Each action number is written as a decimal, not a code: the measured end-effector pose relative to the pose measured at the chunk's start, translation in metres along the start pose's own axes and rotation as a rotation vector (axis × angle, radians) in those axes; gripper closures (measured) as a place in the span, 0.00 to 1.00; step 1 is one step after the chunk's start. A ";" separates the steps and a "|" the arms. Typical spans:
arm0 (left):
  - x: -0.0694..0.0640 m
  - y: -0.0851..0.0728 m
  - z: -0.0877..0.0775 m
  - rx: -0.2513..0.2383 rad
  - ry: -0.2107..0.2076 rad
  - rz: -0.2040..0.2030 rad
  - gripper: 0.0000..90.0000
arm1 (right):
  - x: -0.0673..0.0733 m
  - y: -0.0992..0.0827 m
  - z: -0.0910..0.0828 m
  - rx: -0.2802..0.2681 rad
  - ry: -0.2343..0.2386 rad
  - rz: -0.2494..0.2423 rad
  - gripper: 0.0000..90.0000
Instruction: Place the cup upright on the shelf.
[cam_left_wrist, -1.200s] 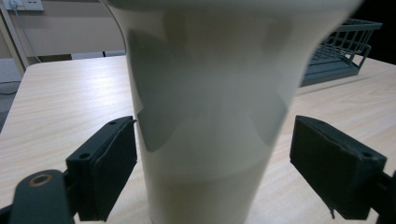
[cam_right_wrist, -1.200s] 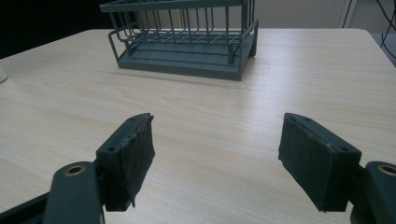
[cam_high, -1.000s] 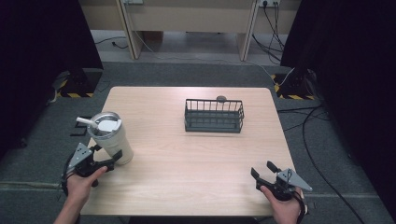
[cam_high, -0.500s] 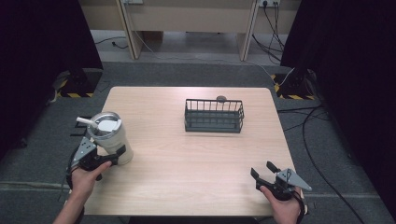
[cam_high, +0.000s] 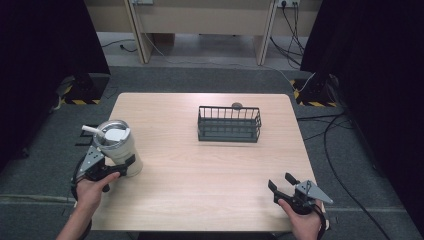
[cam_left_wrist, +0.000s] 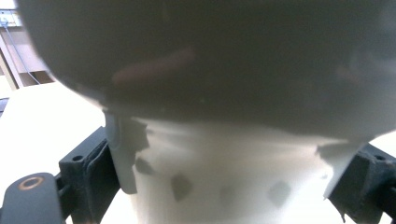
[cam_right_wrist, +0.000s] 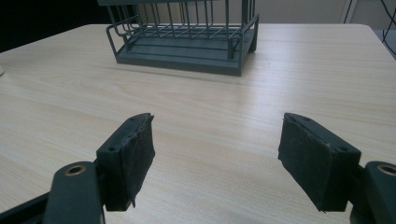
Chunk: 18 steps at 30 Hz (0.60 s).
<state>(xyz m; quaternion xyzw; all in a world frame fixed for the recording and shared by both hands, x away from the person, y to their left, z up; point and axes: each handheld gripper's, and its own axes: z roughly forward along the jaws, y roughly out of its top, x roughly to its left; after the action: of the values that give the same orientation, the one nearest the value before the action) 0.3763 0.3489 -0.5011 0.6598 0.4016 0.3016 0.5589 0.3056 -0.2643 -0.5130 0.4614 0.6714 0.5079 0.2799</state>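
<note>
Since the 2 earlier frames the tumbler (cam_high: 119, 147) has shifted toward the near-left table (cam_high: 210, 170) edge, drawn along by the left gripper (cam_high: 107, 167). Its 2 jaws pinch the tumbler's lower body from either side, as the left gripper view confirms (cam_left_wrist: 224, 186). The tumbler stands nearly upright, long axis vertical, straw up. The right gripper (cam_high: 282, 184) rests near the front-right corner, jaws spread, empty. The wire basket (cam_high: 229, 123) lies well apart, ahead and to the right of the tumbler; the left hand is the nearer.

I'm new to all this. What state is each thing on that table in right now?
Tumbler: tilted, lid on, clamped in the left gripper.
Wire basket: upright, empty.
Right gripper: open, holding nothing, near the table's front edge.
</note>
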 end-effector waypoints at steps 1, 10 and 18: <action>0.000 0.000 0.000 0.002 0.001 0.002 0.12 | -0.001 0.000 0.000 -0.001 0.000 -0.005 0.30; -0.003 0.007 -0.001 0.003 -0.018 0.018 0.12 | -0.001 0.000 0.000 -0.003 -0.003 0.000 0.30; -0.012 0.025 0.001 -0.027 -0.057 0.022 0.12 | -0.001 0.000 -0.001 -0.007 -0.004 0.005 0.30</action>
<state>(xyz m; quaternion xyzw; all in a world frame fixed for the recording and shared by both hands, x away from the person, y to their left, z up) 0.3765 0.3369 -0.4760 0.6648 0.3742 0.2942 0.5758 0.3056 -0.2655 -0.5127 0.4633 0.6678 0.5100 0.2816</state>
